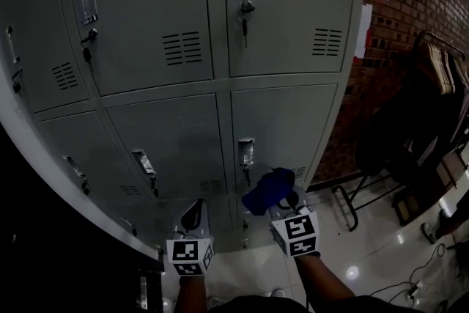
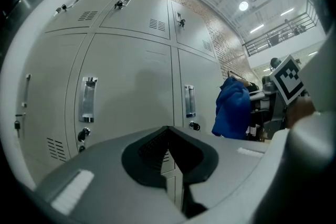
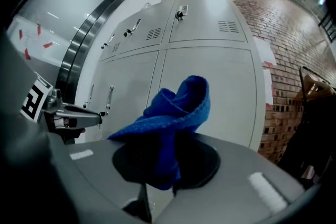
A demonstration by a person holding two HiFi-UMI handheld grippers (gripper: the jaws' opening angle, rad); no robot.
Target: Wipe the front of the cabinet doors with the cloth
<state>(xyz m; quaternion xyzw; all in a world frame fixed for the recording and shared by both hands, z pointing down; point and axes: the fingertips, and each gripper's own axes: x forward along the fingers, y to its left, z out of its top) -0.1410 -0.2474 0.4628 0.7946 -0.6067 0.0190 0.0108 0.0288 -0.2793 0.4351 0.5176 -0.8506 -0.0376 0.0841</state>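
Grey metal cabinet (image 1: 176,48) with vented, handled doors, seen from above. The right gripper (image 1: 287,203) is clamped on a bunched blue cloth (image 1: 268,189), held close before the cabinet's lower right door; whether they touch cannot be told. The left gripper (image 1: 193,215), jaws together with nothing between them, is near the cabinet's lower doors.

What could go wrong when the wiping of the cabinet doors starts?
The cloth is bunched in the right claw, so rubbing on a door may pull it out. It may also snag on a key or handle that sticks out.
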